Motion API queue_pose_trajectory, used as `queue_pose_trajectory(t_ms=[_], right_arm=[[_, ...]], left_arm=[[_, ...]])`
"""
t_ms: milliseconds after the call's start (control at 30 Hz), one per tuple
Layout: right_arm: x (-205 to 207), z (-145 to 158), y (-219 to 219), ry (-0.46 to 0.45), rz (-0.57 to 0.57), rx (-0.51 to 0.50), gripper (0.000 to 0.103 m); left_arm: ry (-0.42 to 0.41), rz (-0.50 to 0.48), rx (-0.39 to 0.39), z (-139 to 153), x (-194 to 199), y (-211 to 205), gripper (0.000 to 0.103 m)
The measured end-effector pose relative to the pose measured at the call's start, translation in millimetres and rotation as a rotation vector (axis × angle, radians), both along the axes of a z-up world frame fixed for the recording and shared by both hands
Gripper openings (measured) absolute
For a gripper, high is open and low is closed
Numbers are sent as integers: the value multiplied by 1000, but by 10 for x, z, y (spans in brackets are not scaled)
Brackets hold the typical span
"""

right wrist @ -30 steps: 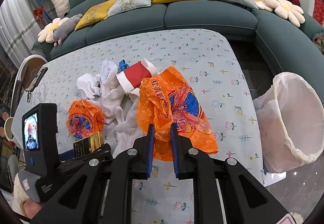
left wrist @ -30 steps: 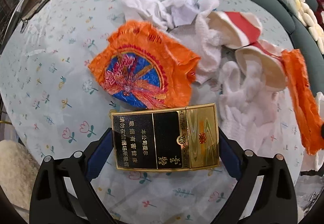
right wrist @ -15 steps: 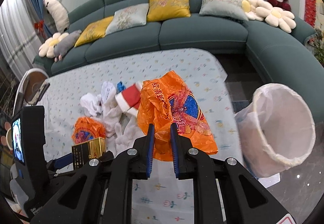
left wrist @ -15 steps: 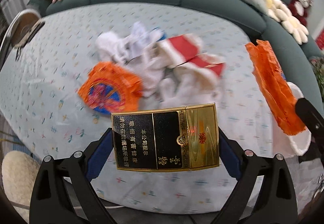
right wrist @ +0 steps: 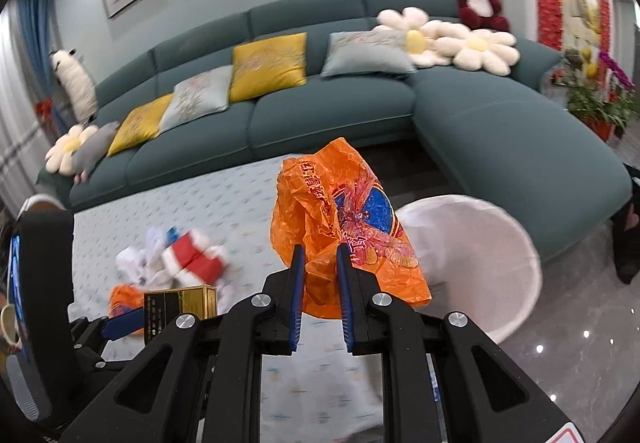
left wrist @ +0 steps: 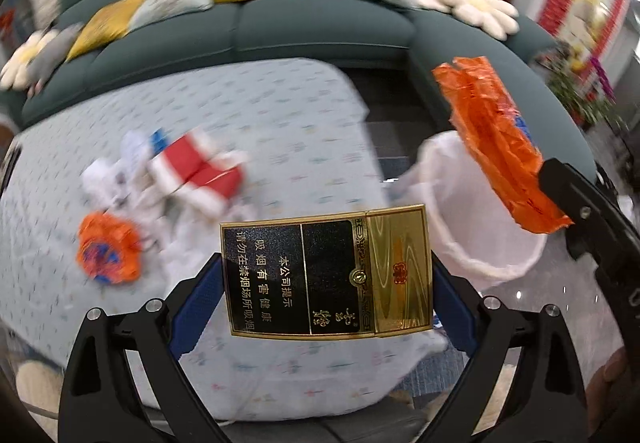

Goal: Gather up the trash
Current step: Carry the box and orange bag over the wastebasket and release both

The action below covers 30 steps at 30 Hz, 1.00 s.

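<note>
Left wrist view: the left gripper [left wrist: 326,275] is closed on a black and gold cigarette box [left wrist: 326,271], held in the air above the counter [left wrist: 280,147]. The right gripper [right wrist: 321,295] pinches an orange plastic bag [right wrist: 340,219] between nearly closed fingers, beside the white-lined bin [right wrist: 496,243]. Red and white cups [left wrist: 196,171] and another orange wrapper [left wrist: 108,253] lie on the counter.

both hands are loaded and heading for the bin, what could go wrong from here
1. The right gripper pinches only the bottom of the orange wrapper; most of it hangs free, so it may drift and land outside the white-lined bin on release.
2. The left gripper clamps the black and gold cigarette box only by its two short ends, so it may twist loose.
3. Both grippers are close together near the bin, so they might bump.
</note>
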State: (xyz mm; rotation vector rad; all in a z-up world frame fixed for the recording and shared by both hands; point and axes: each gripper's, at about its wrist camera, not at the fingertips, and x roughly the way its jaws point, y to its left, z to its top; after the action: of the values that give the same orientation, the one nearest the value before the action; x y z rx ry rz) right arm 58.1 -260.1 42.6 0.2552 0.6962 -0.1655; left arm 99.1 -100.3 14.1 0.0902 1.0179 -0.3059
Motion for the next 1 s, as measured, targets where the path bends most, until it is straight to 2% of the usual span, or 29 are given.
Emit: queue_pose_trajectory(t_ms=[267, 500, 767, 1000], right_arm=[[-126, -146, -782, 10, -132, -5, 15], [-164, -315, -1283, 24, -216, 20, 15], [-34, -443, -1472, 41, -243, 16, 15], [82, -483, -1494, 40, -243, 27, 15]], left_arm=[[10, -159, -4, -30, 60, -854, 91], [38, -248, 4, -171, 170, -1425, 91], [56, -284, -4, -330, 295, -1699, 91], [47, -284, -11, -390, 376, -1692, 92]])
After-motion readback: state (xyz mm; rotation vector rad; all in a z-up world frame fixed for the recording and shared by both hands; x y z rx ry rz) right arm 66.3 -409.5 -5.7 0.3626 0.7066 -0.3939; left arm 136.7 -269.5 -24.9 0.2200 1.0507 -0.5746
